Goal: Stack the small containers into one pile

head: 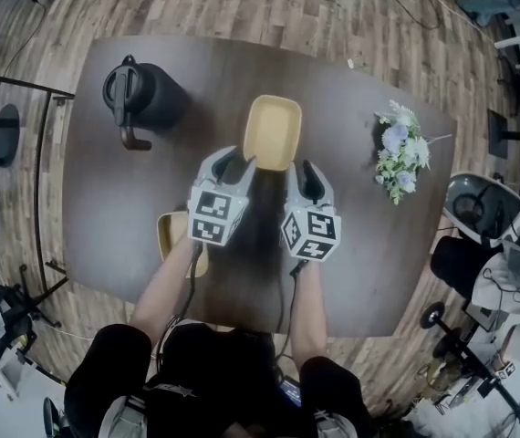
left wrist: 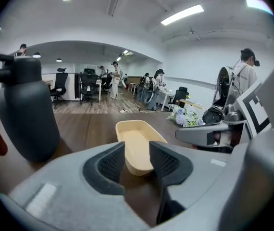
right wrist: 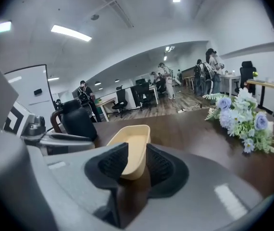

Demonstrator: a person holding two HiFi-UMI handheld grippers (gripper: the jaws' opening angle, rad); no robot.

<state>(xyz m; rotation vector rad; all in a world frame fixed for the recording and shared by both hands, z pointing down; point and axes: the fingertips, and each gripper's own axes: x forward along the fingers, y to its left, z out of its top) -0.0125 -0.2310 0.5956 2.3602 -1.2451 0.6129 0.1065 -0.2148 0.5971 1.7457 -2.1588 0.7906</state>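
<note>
Faces the yellow container point(head: 272, 130) end-on from the left gripper point(head: 233, 164): long axis running straight away, near end just beyond the tips. Jaws half spread, pinching nothing. Same for the right gripper point(head: 307, 179), container ahead and slightly left. Behind and left of the left gripper, on the table point(head: 379, 245), a second container point(head: 169, 235), probably that gripper's to fetch.
</note>
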